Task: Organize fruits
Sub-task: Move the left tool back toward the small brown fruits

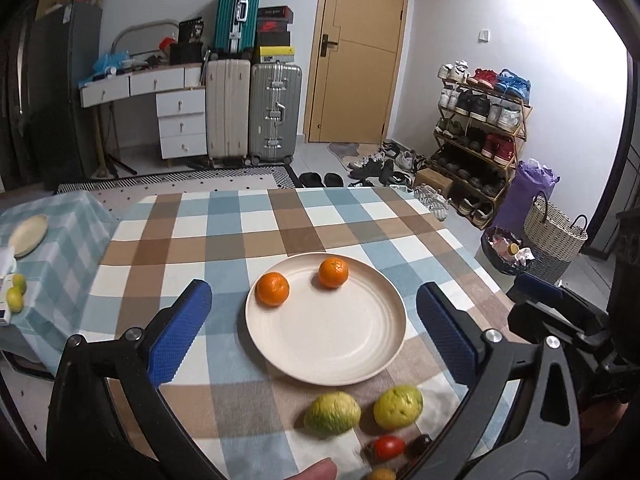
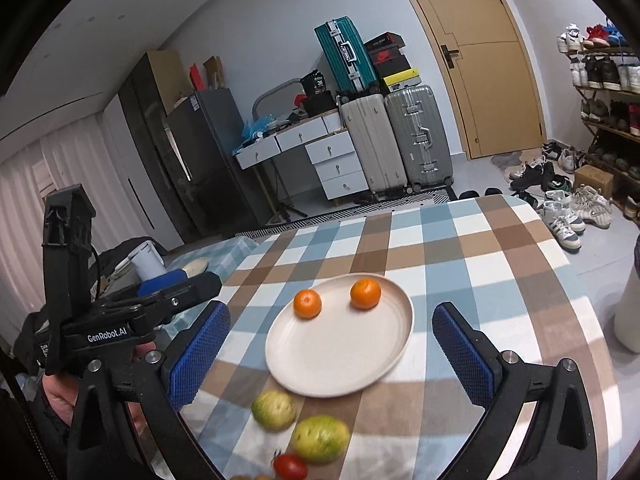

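Hovering wide open and empty: left gripper [image 1: 312, 320], right gripper [image 2: 332, 344]. Two orange mandarins [image 1: 272, 289] sit on round cream plate [image 1: 326, 356]; next, probably the yellow-green fruits [image 1: 332, 413] beside it.

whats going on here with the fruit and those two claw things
A person holds a claw in each hand over a checked table, sorting fruit. Two oranges sit on the cream plate. Two green-yellow fruits and a red tomato lie on the cloth just in front of the plate. The left claw and the right claw are both open and empty.
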`<state>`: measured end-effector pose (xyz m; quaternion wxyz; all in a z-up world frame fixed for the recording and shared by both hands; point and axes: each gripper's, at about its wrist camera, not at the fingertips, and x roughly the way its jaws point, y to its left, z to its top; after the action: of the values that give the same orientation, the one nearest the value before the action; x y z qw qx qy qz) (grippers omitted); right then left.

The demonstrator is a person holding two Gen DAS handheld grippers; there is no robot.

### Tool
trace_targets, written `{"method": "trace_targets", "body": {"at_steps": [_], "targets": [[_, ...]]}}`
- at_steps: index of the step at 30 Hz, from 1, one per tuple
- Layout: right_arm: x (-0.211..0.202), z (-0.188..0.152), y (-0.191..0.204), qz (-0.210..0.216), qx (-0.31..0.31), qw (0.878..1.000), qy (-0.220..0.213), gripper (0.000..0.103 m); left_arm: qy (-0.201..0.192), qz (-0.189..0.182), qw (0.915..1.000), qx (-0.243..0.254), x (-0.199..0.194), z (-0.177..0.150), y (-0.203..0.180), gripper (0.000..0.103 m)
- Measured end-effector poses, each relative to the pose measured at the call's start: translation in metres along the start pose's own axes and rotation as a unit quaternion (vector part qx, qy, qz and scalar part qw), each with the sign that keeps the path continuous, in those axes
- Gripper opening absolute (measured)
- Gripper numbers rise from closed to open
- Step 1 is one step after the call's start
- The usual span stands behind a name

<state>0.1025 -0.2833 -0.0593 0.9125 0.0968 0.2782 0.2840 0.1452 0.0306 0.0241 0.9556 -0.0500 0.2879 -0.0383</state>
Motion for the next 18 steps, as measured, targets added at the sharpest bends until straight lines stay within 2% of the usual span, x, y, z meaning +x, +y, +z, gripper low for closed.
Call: {"method": "trace_targets", "body": {"at_steps": [9,18], "targets": [[-0.037,-0.022,0.025,-0.009,-0.017,1.0,-0.008,0.103,-0.009,0.013,0.9999,-0.003,-0.056,-0.029,-0.003,0.102],[-0.056,-0.046,0.041,-0.019,-0.027,0.999,0.0,0.103,0.006,0.007,0.9999,-0.013,-0.082,-0.067,-0.001,0.102]]}}
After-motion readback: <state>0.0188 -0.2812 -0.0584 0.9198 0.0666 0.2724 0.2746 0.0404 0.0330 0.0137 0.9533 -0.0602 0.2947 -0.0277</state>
